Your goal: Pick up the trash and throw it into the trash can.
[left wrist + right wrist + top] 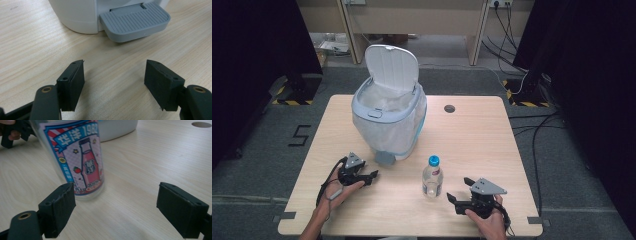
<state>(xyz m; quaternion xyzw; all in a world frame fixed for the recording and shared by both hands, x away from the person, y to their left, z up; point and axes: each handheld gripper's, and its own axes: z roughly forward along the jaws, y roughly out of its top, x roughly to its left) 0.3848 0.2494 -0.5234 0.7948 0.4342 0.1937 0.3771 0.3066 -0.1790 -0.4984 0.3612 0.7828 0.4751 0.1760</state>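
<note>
Your right gripper [460,194] rests near the table's [472,135] front edge, toward the front right corner, with its fingers [58,208] spread wide and holding nothing. The bottle [432,176] stands upright just ahead of them, a little toward the left finger in the right gripper view, clear of both pads. It is a clear plastic bottle with a blue cap and a pink and blue label, placed near the middle of the front edge.

Your left gripper [371,176] sits toward the front left corner, its fingers [71,83] also wide apart and empty. They point at the grey foot pedal [135,21] of the pedal bin [389,112], which lies near but apart from the fingertips.

The bin stands at the middle of the table, closer to the back edge, with its white lid [392,65] tipped up and a pale liner bag folded over its rim. The bottle stands just in front of the bin, on the pedal's right.
</note>
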